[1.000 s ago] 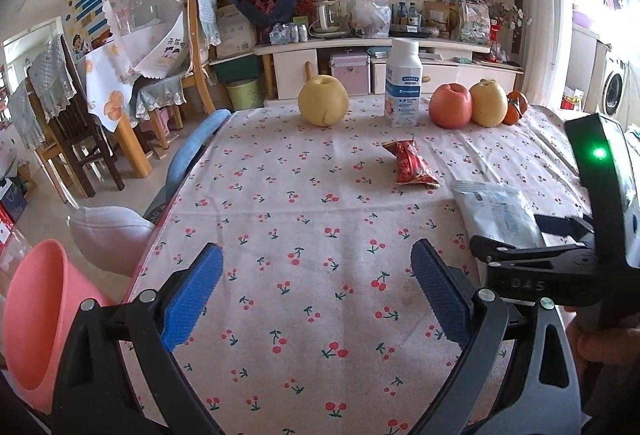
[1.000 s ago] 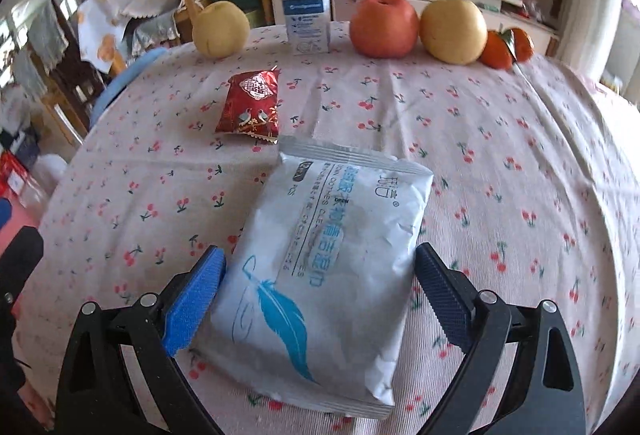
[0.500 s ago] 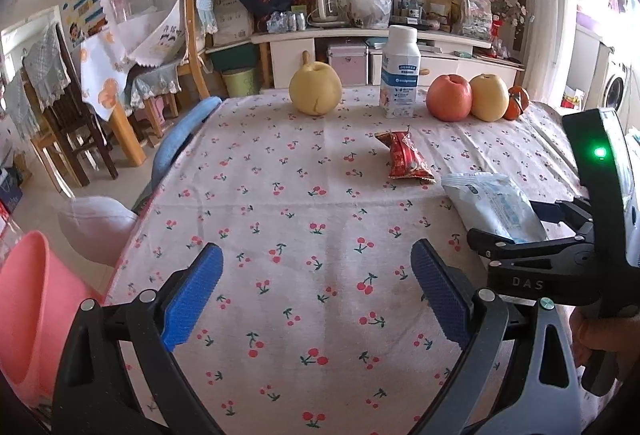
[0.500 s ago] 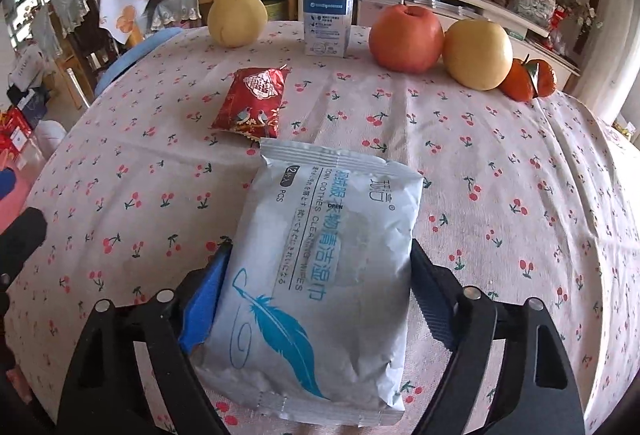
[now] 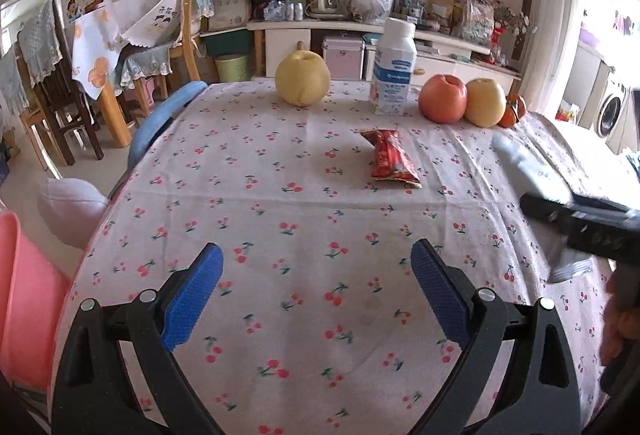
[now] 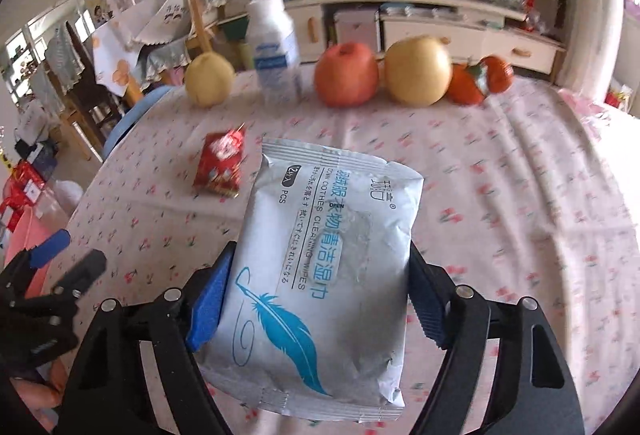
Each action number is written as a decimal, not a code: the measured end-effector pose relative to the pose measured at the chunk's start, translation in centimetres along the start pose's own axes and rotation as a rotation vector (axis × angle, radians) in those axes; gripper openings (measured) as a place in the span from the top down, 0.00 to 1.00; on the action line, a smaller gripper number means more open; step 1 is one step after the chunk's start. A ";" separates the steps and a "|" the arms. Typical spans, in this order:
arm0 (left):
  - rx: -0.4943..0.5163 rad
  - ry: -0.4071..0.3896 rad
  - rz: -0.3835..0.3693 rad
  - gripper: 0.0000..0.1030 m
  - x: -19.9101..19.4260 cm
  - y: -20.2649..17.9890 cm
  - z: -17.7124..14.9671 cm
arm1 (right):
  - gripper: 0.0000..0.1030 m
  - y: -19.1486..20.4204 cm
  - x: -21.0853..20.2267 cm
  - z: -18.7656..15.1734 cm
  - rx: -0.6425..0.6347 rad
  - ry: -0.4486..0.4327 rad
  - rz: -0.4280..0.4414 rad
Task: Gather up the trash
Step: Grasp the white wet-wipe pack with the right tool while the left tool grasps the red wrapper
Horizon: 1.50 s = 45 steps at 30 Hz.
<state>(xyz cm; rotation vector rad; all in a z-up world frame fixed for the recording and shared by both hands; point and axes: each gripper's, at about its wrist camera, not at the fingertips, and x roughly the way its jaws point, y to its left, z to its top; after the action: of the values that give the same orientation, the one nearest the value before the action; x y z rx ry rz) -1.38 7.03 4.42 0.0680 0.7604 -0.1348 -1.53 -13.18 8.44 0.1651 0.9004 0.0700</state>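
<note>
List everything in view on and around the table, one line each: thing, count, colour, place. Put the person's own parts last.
Silver foil wet-wipe pack: one, silver with blue feather, between the right gripper's pads.
Red snack wrapper: one, red, mid-table.
White plastic bottle: one, white and blue, upright at the far edge.
Yellow pears: two, yellow, one left of the bottle, one beside the apple.
Red apple: one, right of the bottle.
Orange persimmons: two, far right.
Cherry-print tablecloth: one, white.
Pink bin: one, left of the table.
Left gripper: black, blue pads, open, empty.
Right gripper: closing on the pack.
</note>
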 end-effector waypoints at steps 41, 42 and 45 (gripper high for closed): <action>-0.027 0.129 -0.057 0.68 10.8 -5.8 5.2 | 0.24 -2.6 -1.1 0.6 0.103 0.037 0.134; -0.027 0.129 -0.060 0.68 10.5 -5.6 4.9 | 0.24 -2.5 -1.1 0.6 0.099 0.039 0.136; -0.039 0.122 -0.071 0.68 9.4 -4.6 4.0 | 0.24 -2.1 -1.0 0.4 0.090 0.044 0.152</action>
<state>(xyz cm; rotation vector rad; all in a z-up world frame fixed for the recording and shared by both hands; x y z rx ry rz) 7.39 1.11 0.79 0.0123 0.8870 -0.1848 -1.84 -15.45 9.06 0.3165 0.9348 0.1755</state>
